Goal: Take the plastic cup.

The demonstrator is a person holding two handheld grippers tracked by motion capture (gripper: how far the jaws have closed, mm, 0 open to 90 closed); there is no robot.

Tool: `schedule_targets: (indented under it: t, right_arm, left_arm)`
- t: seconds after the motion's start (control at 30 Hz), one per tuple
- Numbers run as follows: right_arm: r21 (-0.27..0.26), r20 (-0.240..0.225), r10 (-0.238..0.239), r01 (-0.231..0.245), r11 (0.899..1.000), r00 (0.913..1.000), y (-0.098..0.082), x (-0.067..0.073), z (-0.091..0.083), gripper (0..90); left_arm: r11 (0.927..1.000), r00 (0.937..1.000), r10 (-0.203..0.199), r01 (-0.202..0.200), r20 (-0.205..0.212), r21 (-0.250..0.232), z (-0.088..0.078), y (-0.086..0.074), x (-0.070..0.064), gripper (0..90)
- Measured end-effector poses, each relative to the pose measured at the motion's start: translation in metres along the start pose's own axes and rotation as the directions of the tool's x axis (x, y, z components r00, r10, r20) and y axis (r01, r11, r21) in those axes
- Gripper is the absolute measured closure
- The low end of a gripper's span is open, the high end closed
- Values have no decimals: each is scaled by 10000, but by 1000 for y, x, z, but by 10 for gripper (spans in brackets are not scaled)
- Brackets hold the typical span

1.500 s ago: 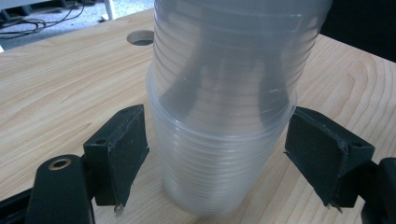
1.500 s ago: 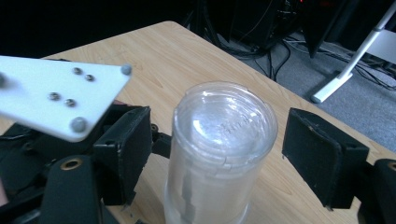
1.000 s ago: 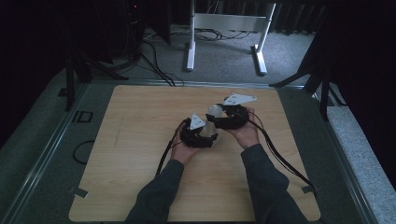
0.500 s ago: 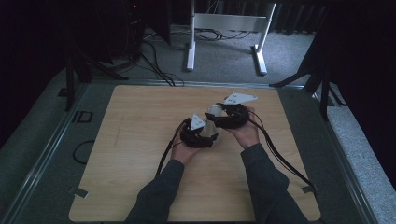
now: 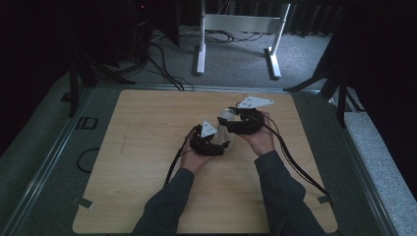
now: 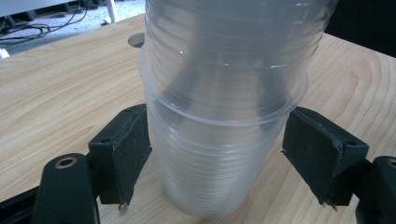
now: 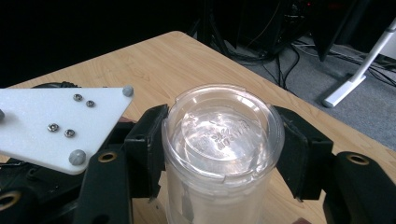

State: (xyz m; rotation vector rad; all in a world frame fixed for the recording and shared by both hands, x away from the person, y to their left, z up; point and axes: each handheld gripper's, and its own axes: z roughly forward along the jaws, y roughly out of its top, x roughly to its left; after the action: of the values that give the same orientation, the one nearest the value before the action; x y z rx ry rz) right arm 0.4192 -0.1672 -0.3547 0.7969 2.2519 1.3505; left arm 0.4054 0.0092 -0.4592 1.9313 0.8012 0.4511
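In the left gripper view a clear plastic cup (image 6: pixel 210 177) stands base-down on the wooden table (image 6: pixel 56 84), and a second clear cup (image 6: pixel 233 46) is nested into it from above. My left gripper (image 6: pixel 215 154) has its pads against the lower cup below the rim; its jaws have been closing slightly. In the right gripper view my right gripper (image 7: pixel 224 144) is shut on a clear cup (image 7: pixel 222 135) near its embossed base, having just closed further on it. In the high view the left gripper (image 5: pixel 216 135) and right gripper (image 5: pixel 231 120) meet at mid-table around the cups (image 5: pixel 225 117).
The left gripper's white three-cornered plate (image 7: pixel 56 123) sits close to the right gripper's jaws. Black cables (image 5: pixel 295 167) trail back along the person's sleeves. Beyond the table's far edge stand a white frame (image 5: pixel 236 29) and floor cables (image 5: pixel 162 69). Bare wood (image 5: pixel 142 147) lies to the left.
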Motion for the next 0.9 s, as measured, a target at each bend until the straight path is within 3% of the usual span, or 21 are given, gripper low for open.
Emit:
schedule_targets:
  t: [0.43,0.9]
  right_arm:
    - [-245,-116,132,-135,9996,9998,5,-2,-8,408]
    - [-438,-107,-128,123,9990,9999,17,2,-17,409]
  left_arm:
    - [10000,10000,4,-4,-8,32,0,0,-1,239]
    - [10000,10000,29,-29,-24,46,-1,0,-1,242]
